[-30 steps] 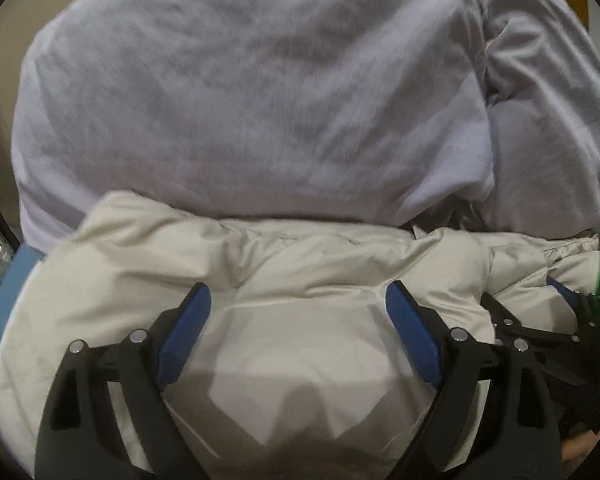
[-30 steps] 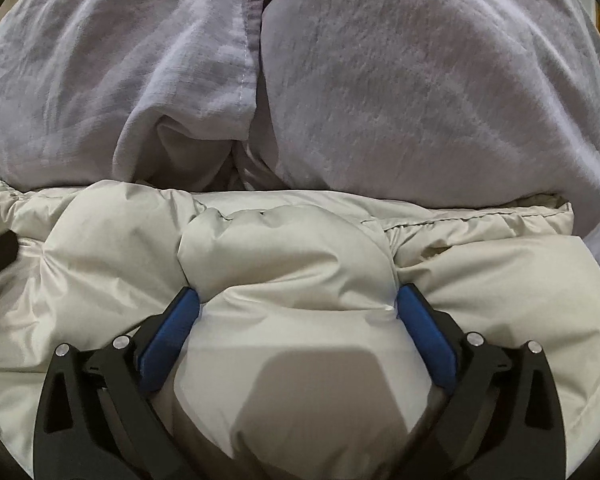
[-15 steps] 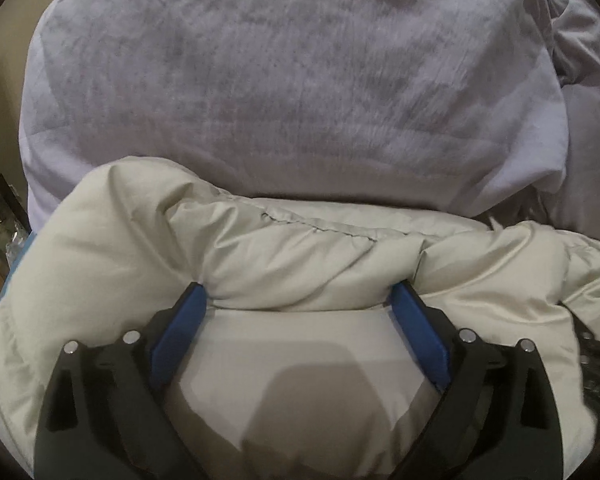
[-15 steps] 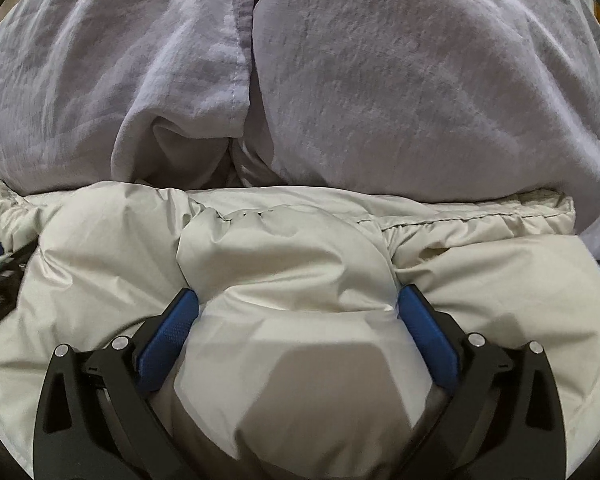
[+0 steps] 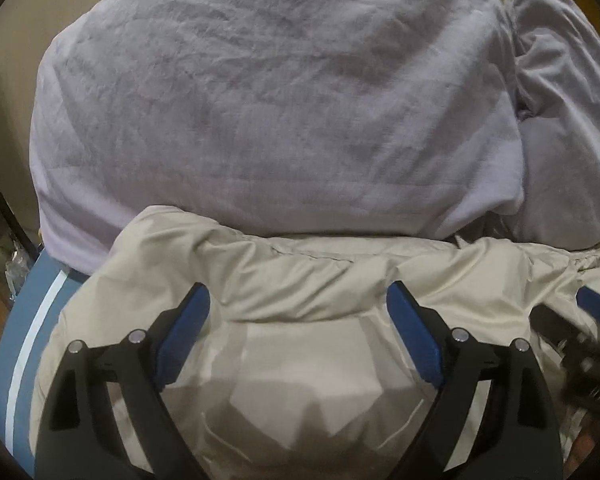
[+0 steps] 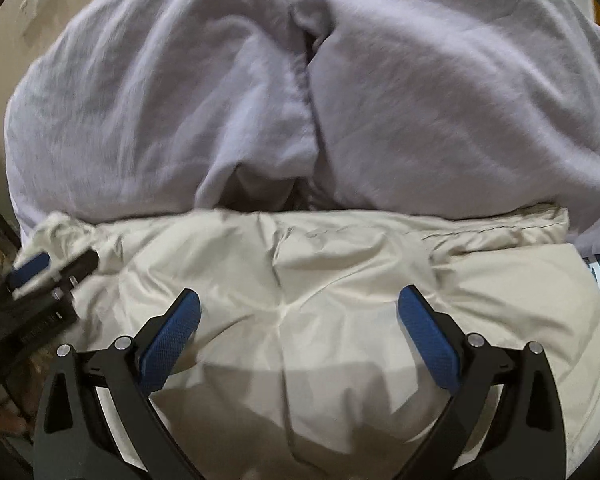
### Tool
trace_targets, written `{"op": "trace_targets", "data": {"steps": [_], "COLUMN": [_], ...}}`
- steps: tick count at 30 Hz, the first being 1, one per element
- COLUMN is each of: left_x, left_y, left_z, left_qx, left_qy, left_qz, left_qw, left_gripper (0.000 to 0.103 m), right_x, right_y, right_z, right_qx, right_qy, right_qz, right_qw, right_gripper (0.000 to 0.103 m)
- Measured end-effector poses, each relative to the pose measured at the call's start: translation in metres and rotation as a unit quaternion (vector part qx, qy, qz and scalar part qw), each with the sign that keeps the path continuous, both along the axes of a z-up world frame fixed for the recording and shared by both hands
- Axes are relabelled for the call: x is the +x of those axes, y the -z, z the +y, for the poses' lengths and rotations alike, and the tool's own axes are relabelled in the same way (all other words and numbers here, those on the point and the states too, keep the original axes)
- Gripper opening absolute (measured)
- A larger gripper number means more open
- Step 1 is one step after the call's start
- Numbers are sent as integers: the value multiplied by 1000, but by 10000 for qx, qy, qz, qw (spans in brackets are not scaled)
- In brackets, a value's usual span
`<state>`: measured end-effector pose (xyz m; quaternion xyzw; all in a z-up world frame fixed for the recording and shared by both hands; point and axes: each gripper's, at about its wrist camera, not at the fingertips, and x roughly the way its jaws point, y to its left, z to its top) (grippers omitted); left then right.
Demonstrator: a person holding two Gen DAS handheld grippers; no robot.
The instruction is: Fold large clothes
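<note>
Both my grippers over cream puffer jacket (image 5: 300,280), lavender pillows (image 5: 276,112) behind.
My left gripper (image 5: 298,300) and right gripper (image 6: 300,308) both spread wide, gripping nothing.

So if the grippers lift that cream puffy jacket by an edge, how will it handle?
The cream jacket would probably go floppy and drape, since it already bunches into soft folds. Its sheen suggests smooth fabric that could slip between the blue pads. The puffed panels hint that it is light for its bulk, though that is a guess.
</note>
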<state>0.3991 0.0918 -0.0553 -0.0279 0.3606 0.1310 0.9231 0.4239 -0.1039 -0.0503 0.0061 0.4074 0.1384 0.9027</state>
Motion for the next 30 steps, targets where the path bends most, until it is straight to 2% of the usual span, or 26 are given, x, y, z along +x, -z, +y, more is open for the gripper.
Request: {"op": "trace_targets", "data": {"steps": [5, 13, 18, 23, 27, 30], "left_x": [21, 30, 40, 52, 31, 17], "left_y": [21, 37, 53, 47, 28, 15], "left_z": [19, 18, 7, 11, 11, 18], "left_qx": [-115, -127, -116, -113, -117, -66], "left_qy": [-182, -159, -180, -168, -119, -99], "left_qz": [358, 289, 279, 334, 349, 219], "left_qw": [9991, 9994, 9994, 9992, 9993, 9997], "left_gripper": [90, 93, 94, 94, 94, 94], "right_x": [5, 20, 15, 21, 15, 2], "right_y": [20, 41, 46, 45, 29, 12], "right_z": [14, 19, 18, 20, 3, -18], "right_qx": [-293, -316, -326, -242, -151, -160], "right_qy": [-20, 50, 80, 30, -48, 12], "right_qz": [-111, -91, -219, -143, -7, -182], "right_qw": [9995, 9994, 9992, 9996, 9999, 9997], "right_gripper": [102, 102, 102, 102, 102, 102]}}
